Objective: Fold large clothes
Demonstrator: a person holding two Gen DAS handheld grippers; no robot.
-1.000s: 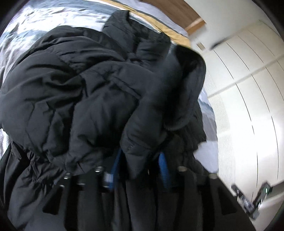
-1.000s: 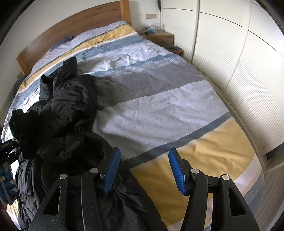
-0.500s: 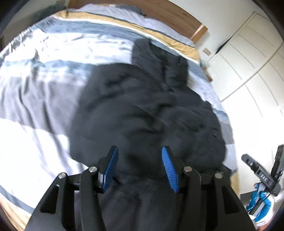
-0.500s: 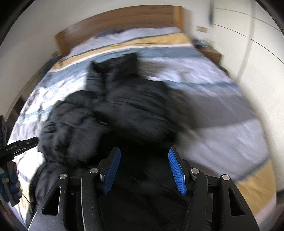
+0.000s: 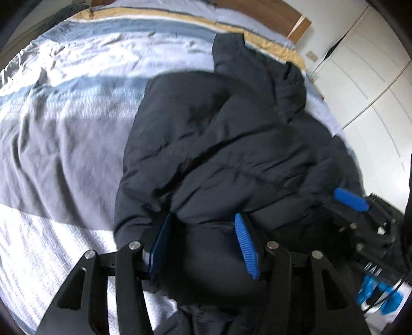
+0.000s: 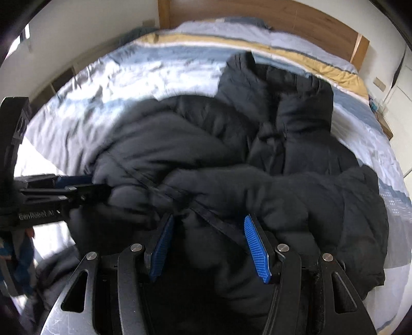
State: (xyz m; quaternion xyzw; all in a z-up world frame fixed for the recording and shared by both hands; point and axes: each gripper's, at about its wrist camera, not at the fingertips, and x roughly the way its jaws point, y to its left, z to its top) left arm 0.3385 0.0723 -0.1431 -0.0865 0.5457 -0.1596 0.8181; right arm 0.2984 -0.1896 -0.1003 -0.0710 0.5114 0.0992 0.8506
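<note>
A black puffer jacket point(image 5: 219, 144) lies bunched on the striped bed, its collar toward the headboard. My left gripper point(image 5: 203, 219) hovers over the jacket's near edge. Its jaws are opening, and a bulge of jacket sits between the blue pads without being pinched. In the right wrist view the same jacket point(image 6: 257, 159) fills the middle. My right gripper point(image 6: 208, 219) stands open low over a fold and a dark strap, with fabric between the pads but not clamped. Each gripper shows in the other's view: the right gripper point(image 5: 350, 203) on the right, the left gripper point(image 6: 64, 185) on the left.
The bed's duvet point(image 5: 64, 128) has grey, blue, white and yellow stripes and spreads wide to the left of the jacket. A wooden headboard point(image 6: 283, 18) stands at the far end. White wardrobe doors point(image 5: 373, 90) run along the right side, with a nightstand point(image 6: 386, 126) beside them.
The left gripper let go of the jacket part it held up; the jacket now lies on the bed. The right gripper swung from the bare duvet to over the jacket.
</note>
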